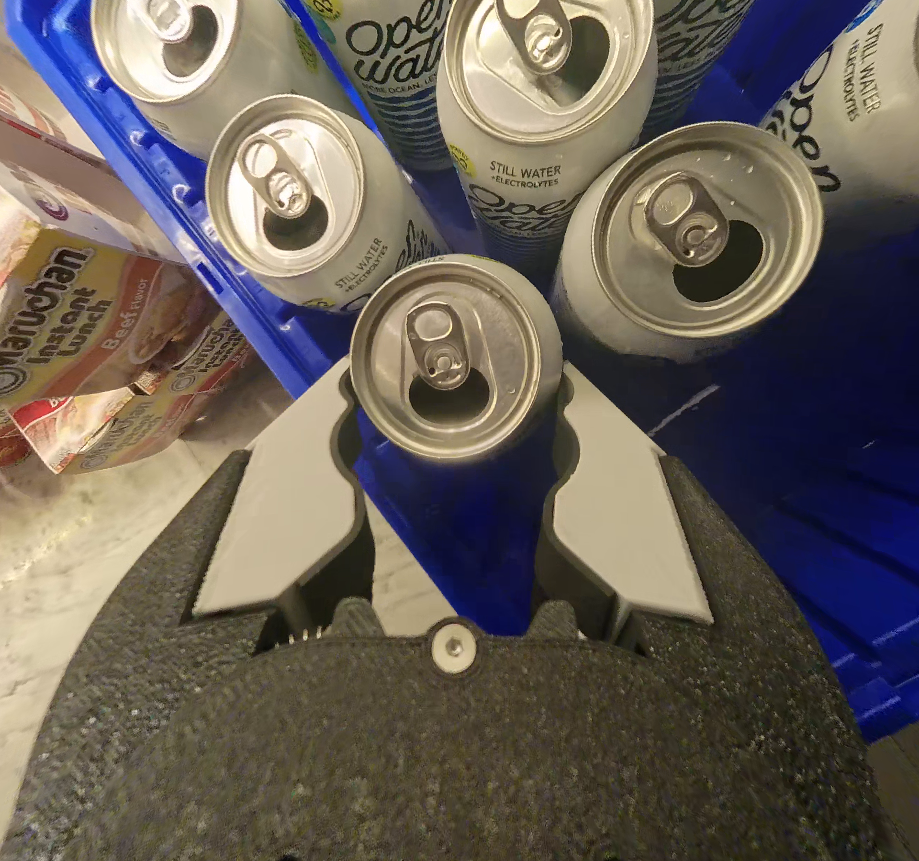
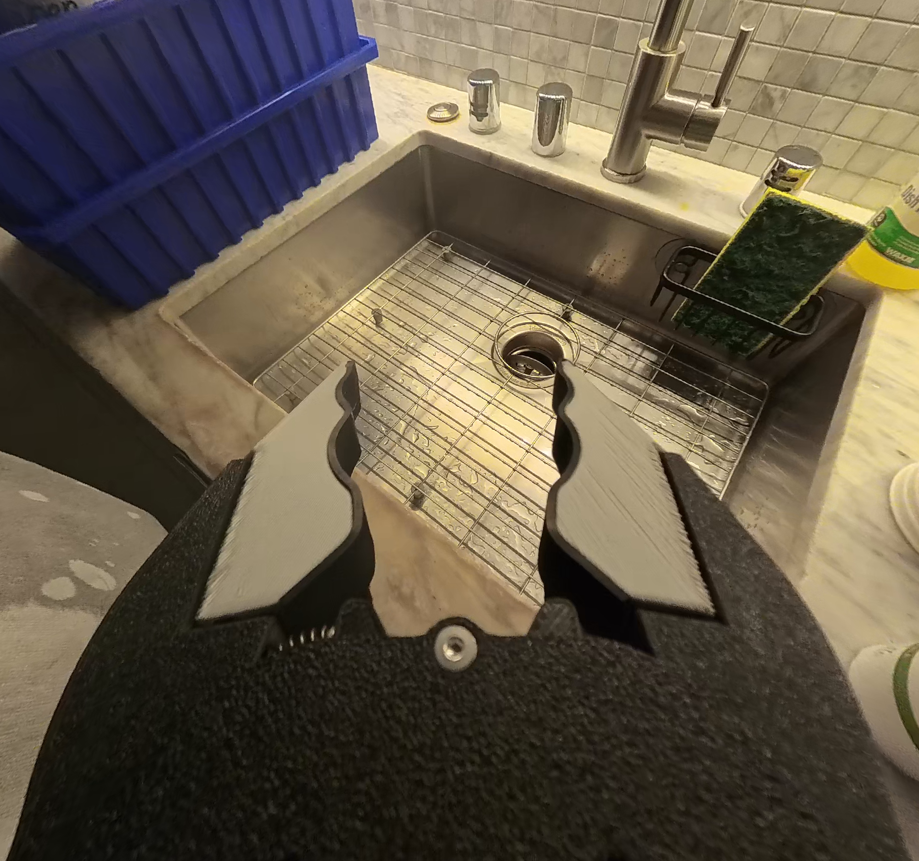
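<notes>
In the left wrist view, several opened silver drink cans stand upright in a blue plastic crate (image 1: pixel 776 439). My left gripper (image 1: pixel 456 372) is open, its grey fingers (image 1: pixel 298 464) spread wide on either side of the nearest can (image 1: pixel 447 355), just below its rim. I cannot tell whether the pads touch it. Other cans (image 1: pixel 691 230) stand close behind and beside it. In the right wrist view, my right gripper (image 2: pixel 457 367) is open and empty. It hovers over the front of a steel sink (image 2: pixel 497 210) with a wet wire grid (image 2: pixel 447 340) on its bottom.
Instant noodle packs (image 1: pixel 74 315) lie on the marble counter left of the crate. The blue crate (image 2: pixel 174 141) stands left of the sink. A faucet (image 2: pixel 666 86), a green sponge (image 2: pixel 761 270) in a caddy, a yellow soap bottle (image 2: pixel 890 250) and white dishes (image 2: pixel 900 504) sit around the sink. One gripper's finger ends stand about 60 centimeters off the other's.
</notes>
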The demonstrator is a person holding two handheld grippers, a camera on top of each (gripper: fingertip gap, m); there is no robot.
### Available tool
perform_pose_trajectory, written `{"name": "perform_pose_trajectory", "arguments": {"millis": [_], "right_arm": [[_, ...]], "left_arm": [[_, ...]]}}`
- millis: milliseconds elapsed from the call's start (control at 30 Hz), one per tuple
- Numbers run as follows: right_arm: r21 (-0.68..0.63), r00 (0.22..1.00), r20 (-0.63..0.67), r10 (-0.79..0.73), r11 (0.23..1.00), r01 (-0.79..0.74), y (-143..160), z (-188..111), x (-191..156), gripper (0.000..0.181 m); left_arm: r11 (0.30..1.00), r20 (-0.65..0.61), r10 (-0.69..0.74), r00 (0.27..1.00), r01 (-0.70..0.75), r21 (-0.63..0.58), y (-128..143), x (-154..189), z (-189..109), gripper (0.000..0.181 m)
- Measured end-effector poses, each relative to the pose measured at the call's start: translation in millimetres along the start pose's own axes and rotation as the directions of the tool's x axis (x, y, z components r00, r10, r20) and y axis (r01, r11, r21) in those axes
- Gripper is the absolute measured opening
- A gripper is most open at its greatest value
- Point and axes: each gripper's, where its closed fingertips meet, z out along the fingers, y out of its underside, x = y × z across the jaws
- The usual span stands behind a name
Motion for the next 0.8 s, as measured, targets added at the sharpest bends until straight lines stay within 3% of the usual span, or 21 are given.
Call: {"name": "perform_pose_trajectory", "arguments": {"millis": [367, 600, 800], "right_arm": [[0.003, 0.999, 0.038, -0.006, 1.0, 0.006, -0.9, 8.1, -3.3, 0.077], [0.009, 0.998, 0.059, -0.029, 1.0, 0.029, -5.5, 10.8, -9.0, 0.077], [0.002, 0.999, 0.041, -0.03, 1.0, 0.03, -2.2, 3.0, -7.2, 0.076]], "left_arm": [[1.0, 0.023, -0.001, 1.0, 0.001, 0.023, -5.3, 0.5, -54.5, 0.076], [0.998, 0.079, 0.039, 0.996, -0.036, -0.042, 12.6, 6.1, -20.5, 0.077], [0.999, 0.15, 0.051, 0.987, -0.049, -0.018, 9.2, -0.4, 4.1, 0.079]]}}
